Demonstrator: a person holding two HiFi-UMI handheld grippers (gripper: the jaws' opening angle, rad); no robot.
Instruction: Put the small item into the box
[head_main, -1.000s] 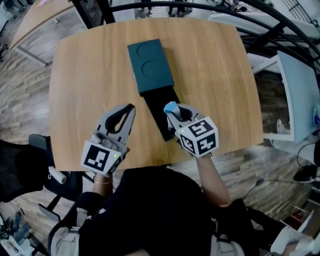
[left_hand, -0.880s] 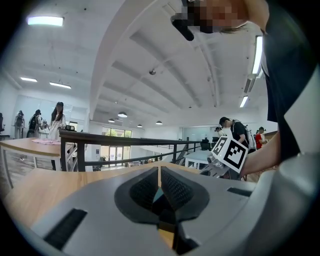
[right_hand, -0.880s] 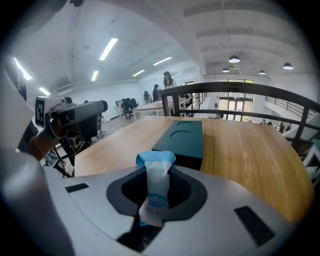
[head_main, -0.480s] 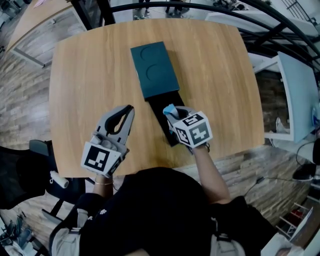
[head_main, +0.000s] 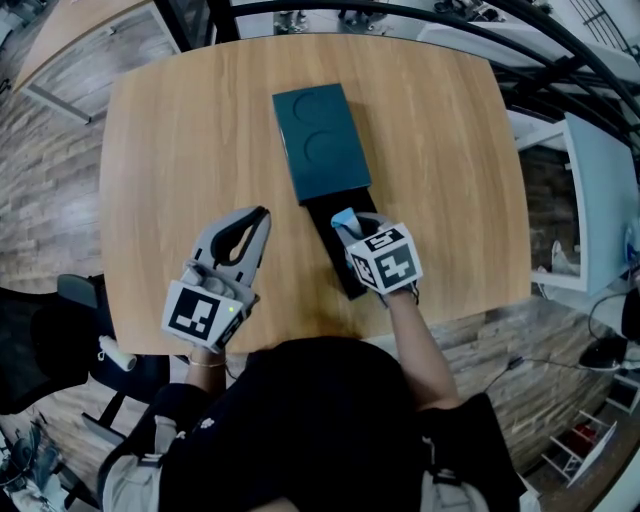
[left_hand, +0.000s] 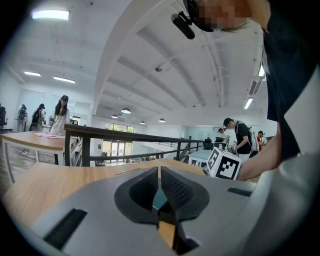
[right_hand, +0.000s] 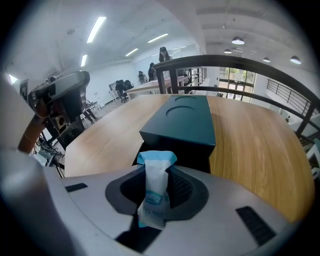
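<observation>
Table (head_main: 180, 150): right gripper (head_main: 348, 232) opening, packet (head_main: 343, 216) between jaws, seemingly over box (head_main: 322, 140).

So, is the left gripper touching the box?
Apart. The head view shows a strip of bare wooden table between the left gripper and the black tray pulled out of the box.

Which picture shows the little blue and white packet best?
The right gripper view: the packet fills the middle, print showing. The head view shows only its small blue tip; the left gripper view misses it.
</observation>
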